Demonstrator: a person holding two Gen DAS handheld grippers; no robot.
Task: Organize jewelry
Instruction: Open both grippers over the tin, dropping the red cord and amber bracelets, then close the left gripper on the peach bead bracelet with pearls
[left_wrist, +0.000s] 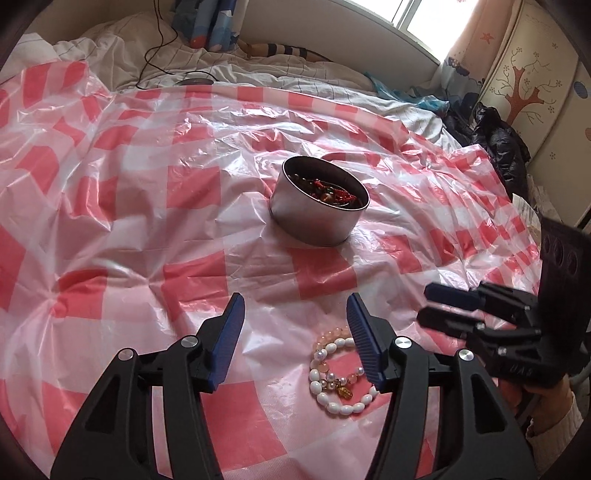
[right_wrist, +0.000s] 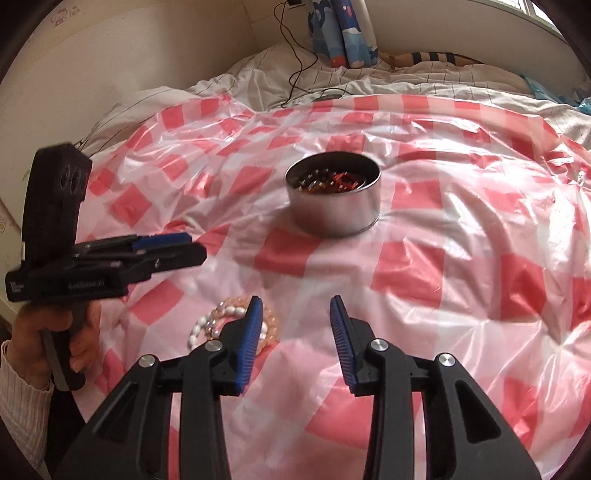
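A pile of bracelets (left_wrist: 340, 373), one of white pearl-like beads with a gold charm and one of pale pink beads, lies on the red-and-white checked plastic sheet (left_wrist: 192, 280). My left gripper (left_wrist: 295, 299) hangs open above the sheet. Its right finger covers the bracelets' right edge and nothing sits between its pads. My right gripper (right_wrist: 295, 301) is open too, with only sheet between its fingers. The bracelets (right_wrist: 218, 317) lie just left of its left finger. Farther back stands a round metal tin (left_wrist: 310, 221) (right_wrist: 332, 214) holding dark and red jewelry.
The other gripper shows in each view: the right one (left_wrist: 424, 303) at the right edge, the left one (right_wrist: 197, 245) held by a hand at the left. White bedding with a black cable (left_wrist: 155, 55) lies beyond the sheet. Dark clothes (left_wrist: 498, 144) are heaped by a wardrobe.
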